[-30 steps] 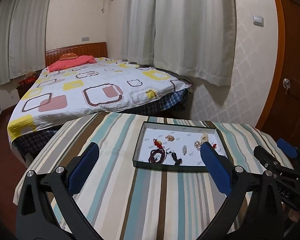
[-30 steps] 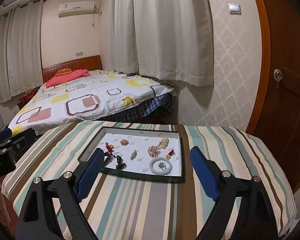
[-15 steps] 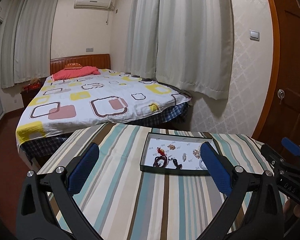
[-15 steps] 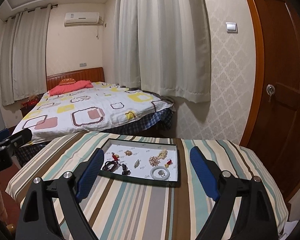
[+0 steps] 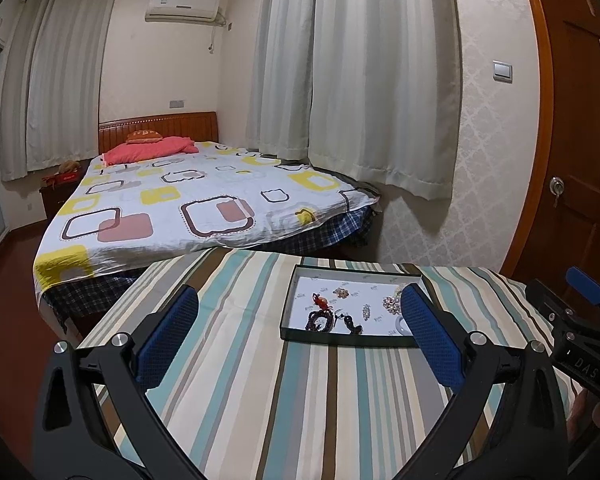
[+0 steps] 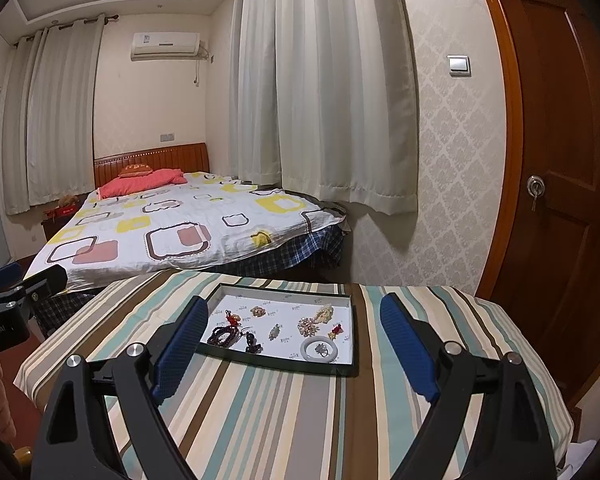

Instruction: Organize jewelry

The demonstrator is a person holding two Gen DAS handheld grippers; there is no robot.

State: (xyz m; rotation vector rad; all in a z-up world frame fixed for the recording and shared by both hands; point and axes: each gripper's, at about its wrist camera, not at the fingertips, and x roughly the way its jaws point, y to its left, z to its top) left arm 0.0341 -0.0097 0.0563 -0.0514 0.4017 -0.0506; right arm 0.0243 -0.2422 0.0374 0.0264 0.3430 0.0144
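A shallow dark-rimmed tray (image 6: pixel 276 363) with a white floor lies on the striped table (image 6: pixel 284 420). It holds several jewelry pieces: a dark bead bracelet (image 6: pixel 221 336), a red charm (image 6: pixel 232 319), a white bangle (image 6: pixel 320 349), a pearl cluster (image 6: pixel 308 326). The tray also shows in the left wrist view (image 5: pixel 340 340). My right gripper (image 6: pixel 294 338) is open and empty, held back above the table in front of the tray. My left gripper (image 5: pixel 300 328) is open and empty, to the tray's left and nearer.
A bed (image 5: pixel 188 208) with a patterned cover stands beyond the table. Curtains (image 6: pixel 320 100) hang behind, a wooden door (image 6: pixel 568 200) is at the right. The table's right edge (image 6: pixel 556 392) drops off near the door.
Both grippers have pulled back and risen away from the tray, which now looks smaller and farther. Both stay open and empty.
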